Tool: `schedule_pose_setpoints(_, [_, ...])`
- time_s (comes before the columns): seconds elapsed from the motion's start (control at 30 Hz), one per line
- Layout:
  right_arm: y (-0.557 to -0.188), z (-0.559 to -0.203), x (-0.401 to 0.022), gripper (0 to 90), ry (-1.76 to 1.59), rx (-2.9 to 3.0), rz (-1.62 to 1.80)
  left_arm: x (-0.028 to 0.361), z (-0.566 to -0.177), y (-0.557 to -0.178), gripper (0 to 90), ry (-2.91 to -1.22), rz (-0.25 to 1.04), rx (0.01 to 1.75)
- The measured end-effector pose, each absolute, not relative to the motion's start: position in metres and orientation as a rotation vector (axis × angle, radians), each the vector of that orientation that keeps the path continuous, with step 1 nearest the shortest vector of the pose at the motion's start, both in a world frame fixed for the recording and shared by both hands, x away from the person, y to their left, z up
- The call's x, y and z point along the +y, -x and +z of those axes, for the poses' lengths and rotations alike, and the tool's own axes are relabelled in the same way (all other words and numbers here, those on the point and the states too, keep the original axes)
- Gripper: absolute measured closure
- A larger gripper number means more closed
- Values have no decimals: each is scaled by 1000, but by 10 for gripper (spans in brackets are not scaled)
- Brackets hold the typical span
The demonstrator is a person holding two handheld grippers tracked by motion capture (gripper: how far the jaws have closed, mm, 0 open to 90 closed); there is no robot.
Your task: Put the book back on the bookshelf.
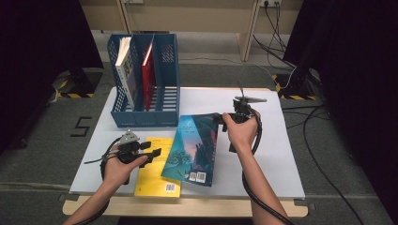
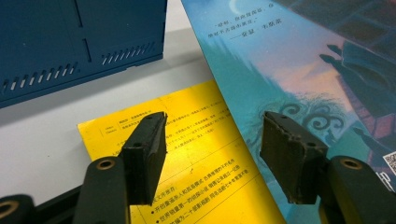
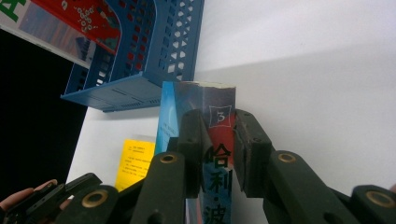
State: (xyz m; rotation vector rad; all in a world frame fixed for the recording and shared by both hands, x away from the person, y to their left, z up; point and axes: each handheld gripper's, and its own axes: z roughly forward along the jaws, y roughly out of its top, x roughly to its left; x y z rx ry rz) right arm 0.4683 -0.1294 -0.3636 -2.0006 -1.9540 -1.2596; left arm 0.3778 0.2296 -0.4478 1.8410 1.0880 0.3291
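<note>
High view: right gripper [image 1: 224, 118] clamped on spine of the teal book [image 1: 195, 149], centre frame, near edge tipped up off the table [image 1: 277, 164].
Right gripper view: jaws pinch the spine from both sides, pads [image 3: 194, 140] flat on it.
Left gripper [image 1: 152, 153]: lower left, jaws apart, empty, over the yellow book [image 1: 155, 176].
Book vs claw: spine sits between the right jaws; its lower corner overlaps the yellow book.
Step tip: likely headed to the blue file rack's [image 1: 166, 101] empty right slot; keep grip square, lift clear, enter spine-up.
</note>
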Motion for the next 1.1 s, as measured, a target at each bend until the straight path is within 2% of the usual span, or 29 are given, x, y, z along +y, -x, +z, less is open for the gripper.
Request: schedule_pose_setpoints(1.1, [-474,-346,-139,751,2096,-2001,-1311,230,-442,-380,404,-1835,337,1078])
